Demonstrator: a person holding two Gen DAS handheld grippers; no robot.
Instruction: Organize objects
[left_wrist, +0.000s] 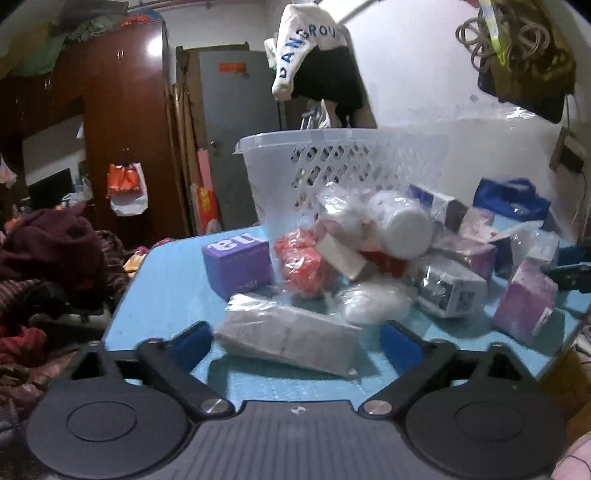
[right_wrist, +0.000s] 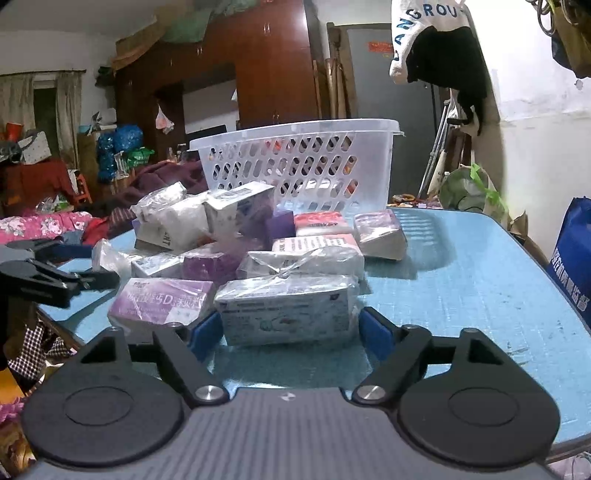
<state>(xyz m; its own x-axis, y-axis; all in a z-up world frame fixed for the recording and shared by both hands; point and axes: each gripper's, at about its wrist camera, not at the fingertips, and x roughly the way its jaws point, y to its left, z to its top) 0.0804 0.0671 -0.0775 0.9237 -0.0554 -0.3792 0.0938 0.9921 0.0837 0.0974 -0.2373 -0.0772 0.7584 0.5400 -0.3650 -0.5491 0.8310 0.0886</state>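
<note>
We straddle a grey wrapped packet (left_wrist: 291, 339) with the left gripper (left_wrist: 295, 341), jaws apart, pads not yet pressing. The right gripper (right_wrist: 288, 328) brackets a bagged carton (right_wrist: 286, 314); we cannot tell whether its pads touch. Both lie at the near edge of the pile on the blue table (right_wrist: 461, 277), within reach. The white basket (right_wrist: 295, 162) stands behind; its contents are unclear.

You were working in a lived-in home bedroom: a tall dark-red wooden wardrobe (left_wrist: 122, 122), heaped maroon clothes (left_wrist: 51, 251), and a white lettered garment (right_wrist: 424, 33) hanging overhead.
</note>
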